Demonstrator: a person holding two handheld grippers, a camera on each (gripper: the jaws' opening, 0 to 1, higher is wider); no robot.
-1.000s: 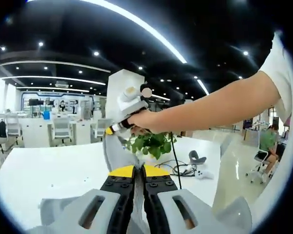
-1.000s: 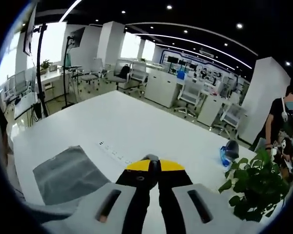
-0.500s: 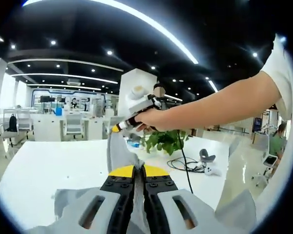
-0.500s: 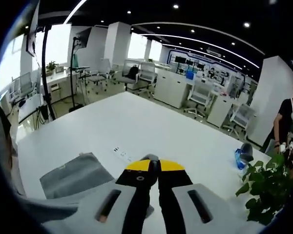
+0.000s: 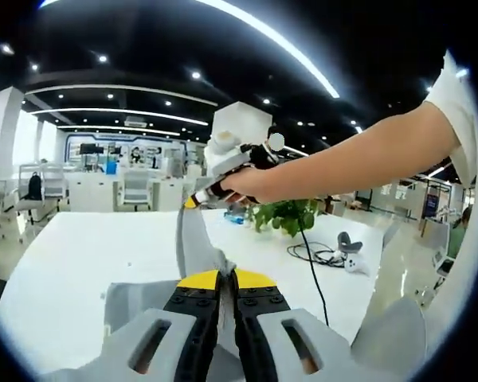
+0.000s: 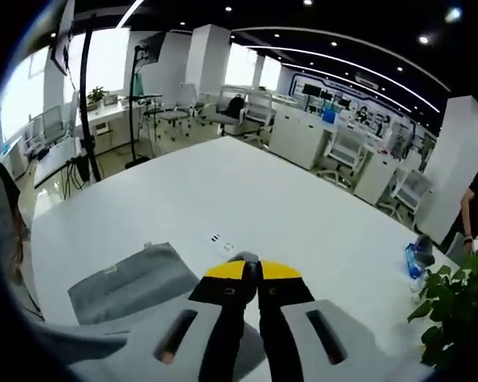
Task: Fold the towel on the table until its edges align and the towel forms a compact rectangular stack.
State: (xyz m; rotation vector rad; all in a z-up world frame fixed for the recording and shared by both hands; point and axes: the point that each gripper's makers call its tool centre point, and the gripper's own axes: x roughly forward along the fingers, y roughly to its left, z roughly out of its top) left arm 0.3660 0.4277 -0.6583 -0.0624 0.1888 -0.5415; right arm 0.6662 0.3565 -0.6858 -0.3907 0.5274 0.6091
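Both tongs, the left tongs (image 5: 225,280) and right tongs (image 6: 251,270), pinch the raised grey towel (image 6: 131,278) above the white worktop (image 6: 247,199); uneven lowering could misalign its edges.

plain grey towel (image 6: 131,280), white table (image 6: 247,199), yellow-tipped black hand-held gripper (image 5: 225,280)

towel (image 6: 131,280) on table (image 6: 223,191), left of right gripper (image 6: 251,270) | plant (image 6: 454,306) at table's right edge
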